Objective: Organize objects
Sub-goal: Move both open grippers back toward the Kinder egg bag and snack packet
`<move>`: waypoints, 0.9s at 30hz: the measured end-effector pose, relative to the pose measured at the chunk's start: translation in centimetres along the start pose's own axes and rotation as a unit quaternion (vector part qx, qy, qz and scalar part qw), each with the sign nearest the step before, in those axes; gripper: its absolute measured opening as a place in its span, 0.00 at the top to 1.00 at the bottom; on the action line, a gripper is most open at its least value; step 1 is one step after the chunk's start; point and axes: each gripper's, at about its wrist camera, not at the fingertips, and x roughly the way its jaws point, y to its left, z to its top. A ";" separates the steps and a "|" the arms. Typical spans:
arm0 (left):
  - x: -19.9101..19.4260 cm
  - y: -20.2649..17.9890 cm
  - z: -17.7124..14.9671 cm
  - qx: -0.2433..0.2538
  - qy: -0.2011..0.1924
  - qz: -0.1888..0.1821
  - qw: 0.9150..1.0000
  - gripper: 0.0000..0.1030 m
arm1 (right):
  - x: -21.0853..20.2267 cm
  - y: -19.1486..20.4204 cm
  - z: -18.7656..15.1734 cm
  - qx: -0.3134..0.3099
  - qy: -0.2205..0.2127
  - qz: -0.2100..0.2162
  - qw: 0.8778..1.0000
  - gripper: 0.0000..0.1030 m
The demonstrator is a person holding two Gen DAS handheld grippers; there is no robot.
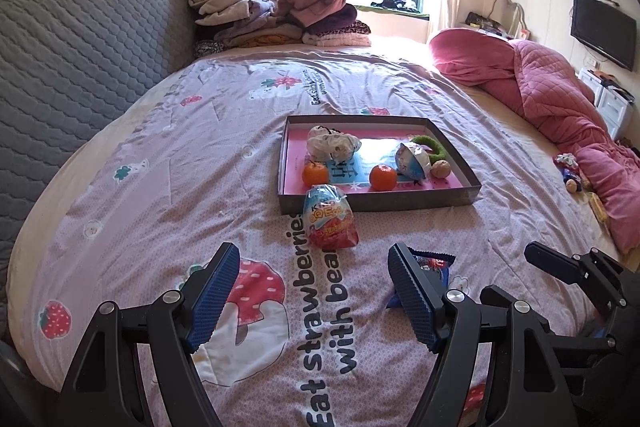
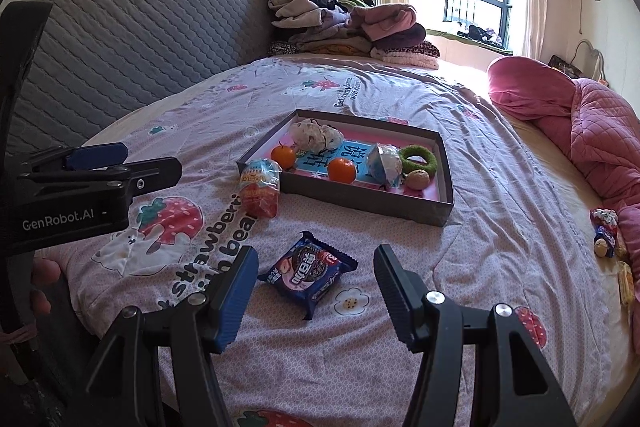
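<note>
Two items lie on the bed (image 2: 460, 267) outside the shallow grey tray (image 2: 344, 197): a blue cookie packet (image 2: 308, 273) and a clear bag of red and orange sweets (image 2: 259, 191). The bag rests just beside the tray's near wall. The tray already holds two oranges, a crumpled white wrapper, a blue-white foil pack, a green ring and a walnut.

Right gripper (image 2: 316, 297): jaws wide apart, nothing between the pads. It hangs over the bed pointing steeply down, with the cookie packet lying flat ahead of its fingertips and roughly centred between them. No contact is visible.

Left gripper (image 1: 314, 293): jaws also apart and empty. The sweets bag (image 1: 330, 219) lies ahead of it on the bedspread, not yet within reach of the pads.

Step in hand, as judged: approach for pickup, right side to the cookie packet, left side probably to the sweets bag.

Next move calls for:
1. Bring the right jaws down astride the packet's narrow dimension.
2. Press slightly into the soft bedspread so the pads get under the flat edges.
3. Close gently; the contents are brittle.
4. Lift clear of the tray wall before placing inside.
</note>
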 end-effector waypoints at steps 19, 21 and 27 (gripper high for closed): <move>1.5 1.2 -3.3 0.003 0.034 0.008 0.999 0.25 | 1.7 1.3 -2.7 0.020 0.039 0.001 0.999 0.42; 1.6 1.2 -3.6 0.004 0.036 0.008 0.999 0.25 | 2.0 1.2 -2.8 0.022 0.045 -0.002 0.999 0.42; 2.1 1.2 -4.3 0.008 0.048 0.005 0.999 0.25 | 2.3 1.4 -3.4 0.030 0.057 0.004 0.998 0.42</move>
